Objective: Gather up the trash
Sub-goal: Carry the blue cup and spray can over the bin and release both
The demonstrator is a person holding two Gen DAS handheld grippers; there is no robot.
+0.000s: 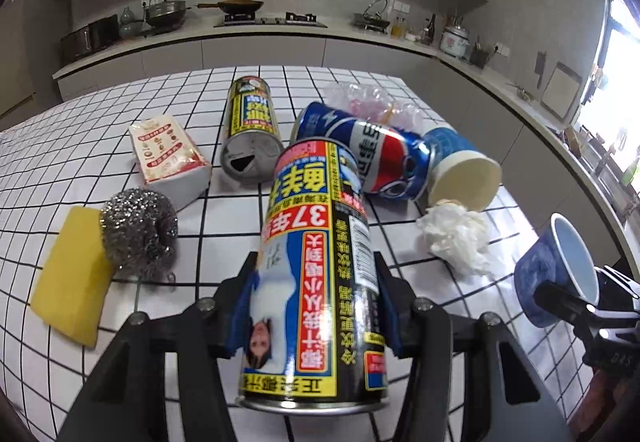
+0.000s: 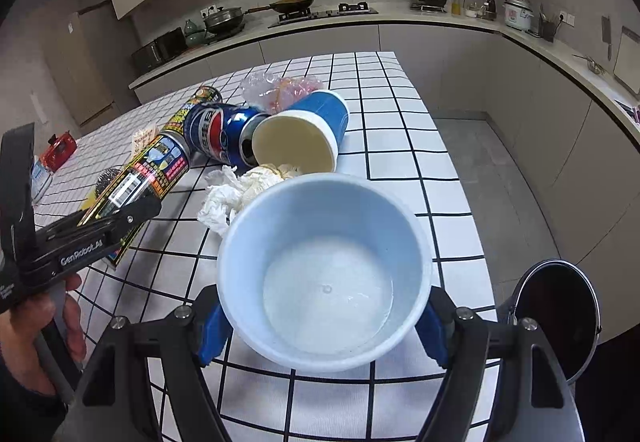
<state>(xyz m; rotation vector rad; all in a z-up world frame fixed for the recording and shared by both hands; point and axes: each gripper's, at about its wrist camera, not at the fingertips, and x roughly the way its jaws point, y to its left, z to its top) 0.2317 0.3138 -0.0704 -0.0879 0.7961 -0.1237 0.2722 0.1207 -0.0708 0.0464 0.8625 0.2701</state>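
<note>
Left wrist shows jaws clamped on the yellow can [image 1: 316, 274]; right jaws clamp the blue cup [image 2: 326, 274].

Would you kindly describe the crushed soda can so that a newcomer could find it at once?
Start at the white tiled table with the black grid lines, and look at the litter pile towards its far end. The Pepsi can lies on its side there, between the loose yellow-and-black can and the tipped blue paper cup. It alone is dented and bears the red, white and blue globe.
</note>
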